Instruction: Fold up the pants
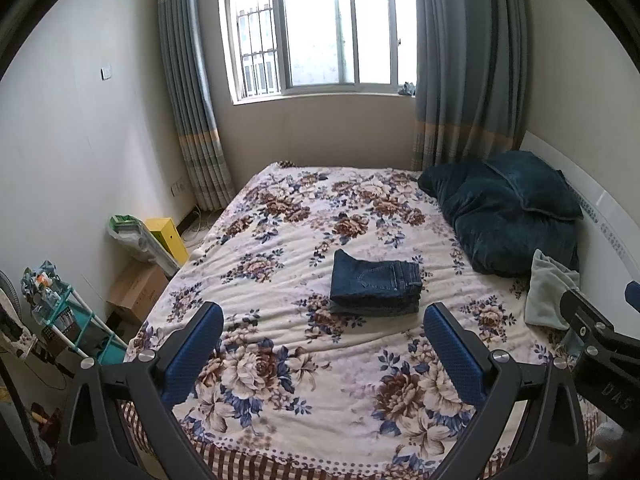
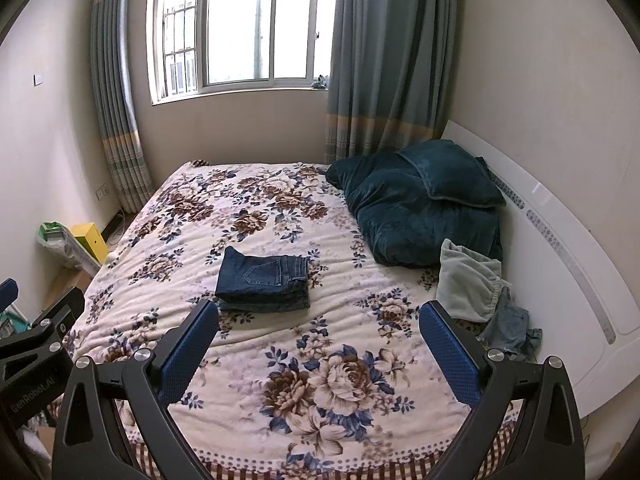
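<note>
Dark blue jeans lie folded into a compact stack in the middle of the floral bed cover; the right wrist view shows the same jeans, back pocket up. My left gripper hangs open above the near part of the bed, short of the stack, nothing between its blue pads. My right gripper is open too, just right of the left one, also holding nothing. Part of the right gripper shows at the left wrist view's right edge.
Dark teal pillows lie against the white headboard. A pale green cloth and a crumpled light denim piece sit near the headboard. Boxes and a yellow case crowd the floor left of the bed, with a teal rack.
</note>
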